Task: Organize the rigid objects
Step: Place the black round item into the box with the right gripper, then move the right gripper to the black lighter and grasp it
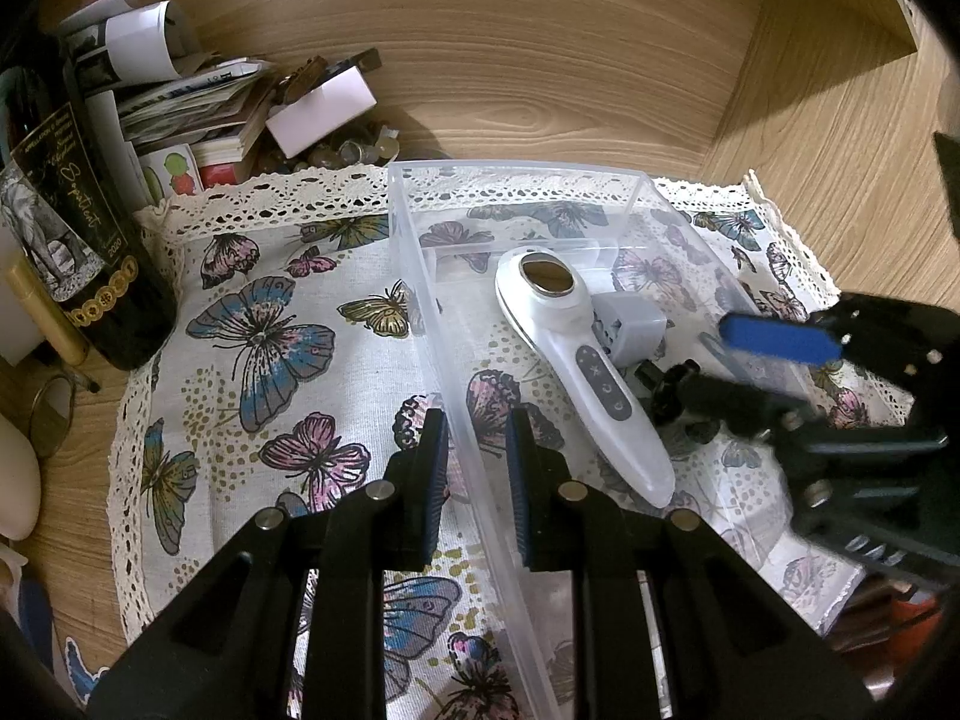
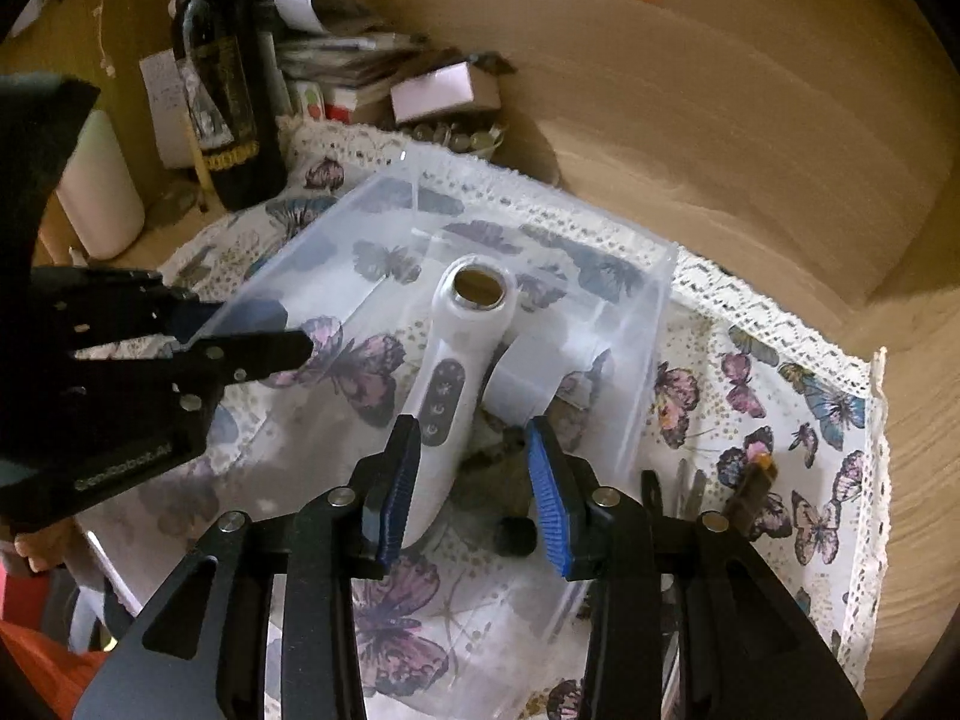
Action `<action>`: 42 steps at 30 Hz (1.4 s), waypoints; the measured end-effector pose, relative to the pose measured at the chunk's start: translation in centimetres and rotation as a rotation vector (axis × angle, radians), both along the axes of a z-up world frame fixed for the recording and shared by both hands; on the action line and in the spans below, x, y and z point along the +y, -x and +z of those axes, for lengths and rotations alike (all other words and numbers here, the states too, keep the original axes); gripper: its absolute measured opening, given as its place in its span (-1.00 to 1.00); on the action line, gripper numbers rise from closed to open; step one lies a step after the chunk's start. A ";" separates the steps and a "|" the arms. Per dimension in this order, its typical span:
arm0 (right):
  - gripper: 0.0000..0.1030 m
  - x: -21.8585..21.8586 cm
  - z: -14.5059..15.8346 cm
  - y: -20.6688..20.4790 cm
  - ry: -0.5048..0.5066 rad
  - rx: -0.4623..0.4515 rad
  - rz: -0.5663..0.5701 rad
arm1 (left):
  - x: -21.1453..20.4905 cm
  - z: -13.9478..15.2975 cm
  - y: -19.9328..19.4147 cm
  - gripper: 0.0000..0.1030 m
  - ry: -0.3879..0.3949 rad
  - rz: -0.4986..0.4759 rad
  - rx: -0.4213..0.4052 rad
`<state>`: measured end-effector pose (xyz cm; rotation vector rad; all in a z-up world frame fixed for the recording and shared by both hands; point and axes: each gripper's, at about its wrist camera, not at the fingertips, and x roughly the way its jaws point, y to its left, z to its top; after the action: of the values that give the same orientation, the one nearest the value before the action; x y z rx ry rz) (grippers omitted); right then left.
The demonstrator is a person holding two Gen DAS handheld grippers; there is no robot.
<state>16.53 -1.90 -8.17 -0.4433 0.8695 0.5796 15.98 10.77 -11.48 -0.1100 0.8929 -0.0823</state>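
A clear plastic bin (image 1: 414,252) (image 2: 654,360) sits on a butterfly cloth (image 1: 264,324) (image 2: 798,396). Inside lie a white handheld device (image 1: 576,354) (image 2: 456,360) with a brass disc head, a grey plug adapter (image 1: 630,324) (image 2: 522,378) and a small black object (image 1: 672,390) (image 2: 516,534). My left gripper (image 1: 477,468) (image 2: 240,330) straddles the bin's left wall, one finger on each side, with a gap showing. My right gripper (image 2: 474,480) (image 1: 738,360) is open inside the bin, over the device's handle and the black object, holding nothing.
A dark wine bottle (image 1: 66,222) (image 2: 225,96) stands at the cloth's left. Behind it are stacked papers and a white box (image 1: 321,108) (image 2: 438,87). A white bottle (image 2: 102,192) stands left. Wooden walls (image 1: 540,60) close the back and right. A small brown clip (image 2: 750,492) lies on the cloth.
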 end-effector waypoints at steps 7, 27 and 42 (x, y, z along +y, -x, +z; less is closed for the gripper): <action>-0.31 -2.7 3.5 -0.2 -0.082 -0.094 -0.084 | 0.0 0.0 0.0 -0.65 0.001 0.000 0.000; -0.31 -11.7 -1.0 -7.8 -0.030 -0.015 -0.444 | -0.1 0.0 0.0 -0.65 -0.001 -0.001 0.000; -0.59 -12.6 -4.9 -7.0 0.016 0.036 -0.448 | -0.2 -0.1 0.0 -0.65 -0.005 -0.002 0.000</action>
<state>23.56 -14.49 -13.04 -0.2401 0.9719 0.1685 15.98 10.58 -11.57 -0.1039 0.8927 -0.0821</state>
